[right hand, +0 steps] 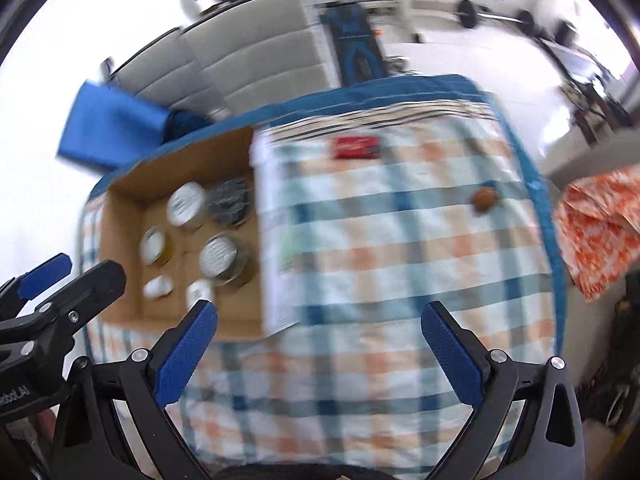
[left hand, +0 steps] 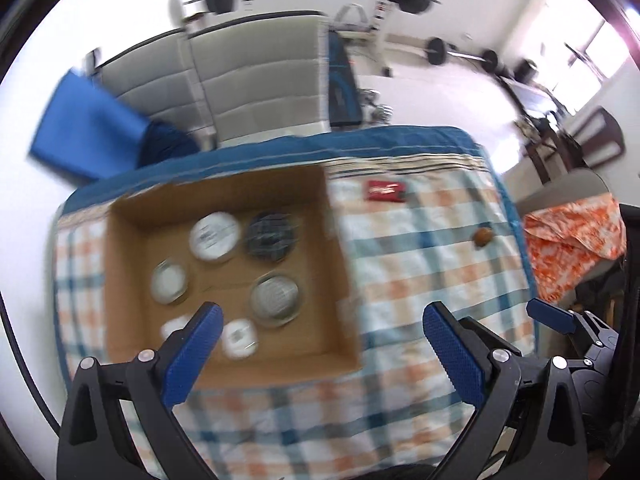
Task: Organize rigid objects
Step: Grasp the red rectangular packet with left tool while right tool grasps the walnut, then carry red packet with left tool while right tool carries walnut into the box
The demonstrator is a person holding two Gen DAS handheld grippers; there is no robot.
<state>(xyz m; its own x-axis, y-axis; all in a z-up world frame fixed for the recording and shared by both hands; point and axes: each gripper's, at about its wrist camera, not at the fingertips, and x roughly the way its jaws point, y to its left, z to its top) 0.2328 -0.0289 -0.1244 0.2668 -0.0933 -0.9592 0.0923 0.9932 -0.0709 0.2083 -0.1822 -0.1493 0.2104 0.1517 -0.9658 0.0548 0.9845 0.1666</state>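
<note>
both tools, left tool (left hand: 322,322) and right tool (right hand: 319,320), spread empty above upright jars (left hand: 275,294) in box (left hand: 340,264).

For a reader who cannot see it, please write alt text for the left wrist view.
An open left gripper hangs empty over a checked tablecloth, beside a cardboard box that holds six lidded jars. A red packet and a small brown object lie on the cloth outside the box.
</note>
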